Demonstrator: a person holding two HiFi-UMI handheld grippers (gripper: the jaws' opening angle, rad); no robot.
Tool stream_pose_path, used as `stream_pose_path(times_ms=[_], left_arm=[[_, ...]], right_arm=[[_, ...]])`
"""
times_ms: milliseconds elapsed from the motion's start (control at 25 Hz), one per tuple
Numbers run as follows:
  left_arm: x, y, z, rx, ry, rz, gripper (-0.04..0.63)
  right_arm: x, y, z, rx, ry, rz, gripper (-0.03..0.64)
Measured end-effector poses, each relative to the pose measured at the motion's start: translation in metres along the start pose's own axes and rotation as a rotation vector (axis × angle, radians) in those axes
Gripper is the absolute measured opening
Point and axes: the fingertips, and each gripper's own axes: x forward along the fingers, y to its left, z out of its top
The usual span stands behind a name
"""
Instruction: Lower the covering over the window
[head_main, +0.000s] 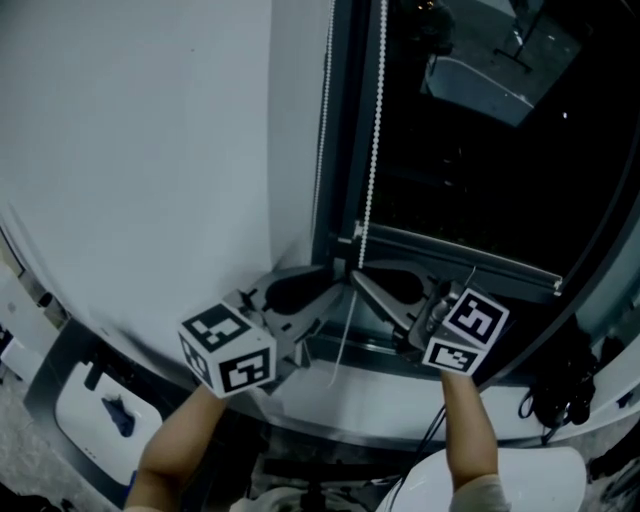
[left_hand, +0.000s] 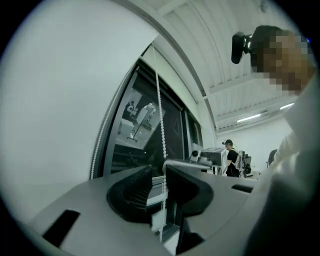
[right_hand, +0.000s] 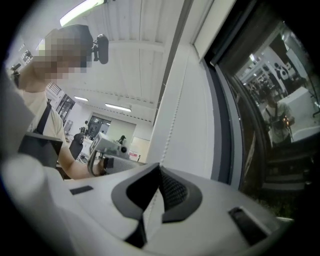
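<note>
Bead chain (head_main: 376, 120) is hanging along the left frame of the dark window (head_main: 480, 170), beside the white wall (head_main: 150, 150). Right tool (right_hand: 159, 169) is clamping the chain, jaws together on it. Left tool (left_hand: 159, 172) is straddling the chain close by, jaws slightly apart, pads not pressing.

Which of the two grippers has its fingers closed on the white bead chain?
The right gripper: its fingers pinch the bead chain. The left gripper has its fingers apart, the chain only passing between them.
</note>
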Motion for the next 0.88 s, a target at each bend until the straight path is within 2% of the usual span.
stream_pose_path(times_ms=[80, 160, 360, 560, 760, 880], left_arm=[[0.006, -0.006, 0.01, 0.059, 0.03, -0.02, 0.117], [0.012, -0.01, 0.013, 0.104, 0.057, -0.032, 0.14], [0.014, -0.009, 0.039, 0.048, -0.014, -0.045, 0.14], [0.028, -0.011, 0.054, 0.067, -0.021, -0.076, 0.14], [0.034, -0.005, 0.057, 0.036, -0.022, -0.068, 0.14], [0.036, 0.0, 0.055, 0.046, -0.021, -0.048, 0.14]], right_arm=[[-0.002, 0.002, -0.002, 0.02, -0.015, 0.003, 0.009], [-0.008, 0.002, -0.006, 0.031, -0.023, -0.003, 0.009], [-0.009, 0.012, -0.036, 0.05, 0.028, 0.002, 0.009], [-0.006, 0.028, -0.086, 0.123, 0.083, 0.019, 0.009], [-0.012, 0.04, -0.149, 0.221, 0.157, 0.012, 0.009], [-0.014, 0.046, -0.162, 0.241, 0.166, 0.012, 0.009]])
